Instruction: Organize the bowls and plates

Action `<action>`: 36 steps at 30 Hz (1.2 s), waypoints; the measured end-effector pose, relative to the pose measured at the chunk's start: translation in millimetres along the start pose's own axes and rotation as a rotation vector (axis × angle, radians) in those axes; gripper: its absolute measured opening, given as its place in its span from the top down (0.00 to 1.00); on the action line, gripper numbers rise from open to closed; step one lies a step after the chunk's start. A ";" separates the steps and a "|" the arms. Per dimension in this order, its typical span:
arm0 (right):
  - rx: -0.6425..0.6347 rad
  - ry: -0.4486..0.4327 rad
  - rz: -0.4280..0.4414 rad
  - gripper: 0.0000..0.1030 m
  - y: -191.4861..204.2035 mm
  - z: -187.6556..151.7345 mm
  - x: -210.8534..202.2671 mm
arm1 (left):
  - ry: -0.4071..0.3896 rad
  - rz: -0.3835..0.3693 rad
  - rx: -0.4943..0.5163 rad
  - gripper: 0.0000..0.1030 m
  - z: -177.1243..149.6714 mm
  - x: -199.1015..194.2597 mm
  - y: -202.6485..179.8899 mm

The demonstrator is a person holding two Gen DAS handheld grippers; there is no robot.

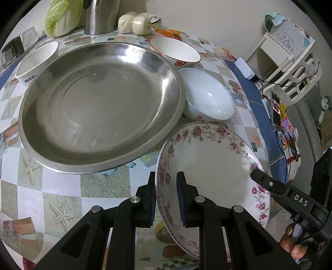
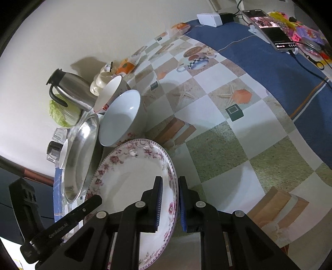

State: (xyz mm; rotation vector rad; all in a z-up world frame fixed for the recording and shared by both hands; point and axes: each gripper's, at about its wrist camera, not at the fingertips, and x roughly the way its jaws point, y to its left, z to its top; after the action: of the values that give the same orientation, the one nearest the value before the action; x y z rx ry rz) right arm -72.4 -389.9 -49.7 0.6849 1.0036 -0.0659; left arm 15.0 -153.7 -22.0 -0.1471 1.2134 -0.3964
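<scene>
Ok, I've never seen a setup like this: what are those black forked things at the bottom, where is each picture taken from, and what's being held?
There is no robot here. A person holds a pair of hand-held tongs in each hand, and a fisheye camera on each looks forward along its two fingers. One picture comes from the left tongs, the other from the right tongs. Both pairs straddle the rim of the same floral plate, on opposite sides; each shows in the other's view. On the checked tablecloth lie a large steel pan, a pale blue bowl, a red-rimmed bowl and a white bowl marked MAX. Behind stand a steel jug, a cabbage and buns.
</scene>
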 end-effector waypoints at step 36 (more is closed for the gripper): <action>-0.051 -0.100 0.067 0.84 23.4 12.4 -21.7 | -0.152 0.001 0.037 0.82 18.0 -32.3 -3.9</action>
State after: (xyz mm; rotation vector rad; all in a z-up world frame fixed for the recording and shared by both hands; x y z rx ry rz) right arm -66.8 -383.8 -16.5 0.6616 0.8826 -0.0153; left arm 21.5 -147.0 14.0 -0.1421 1.0564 -0.3992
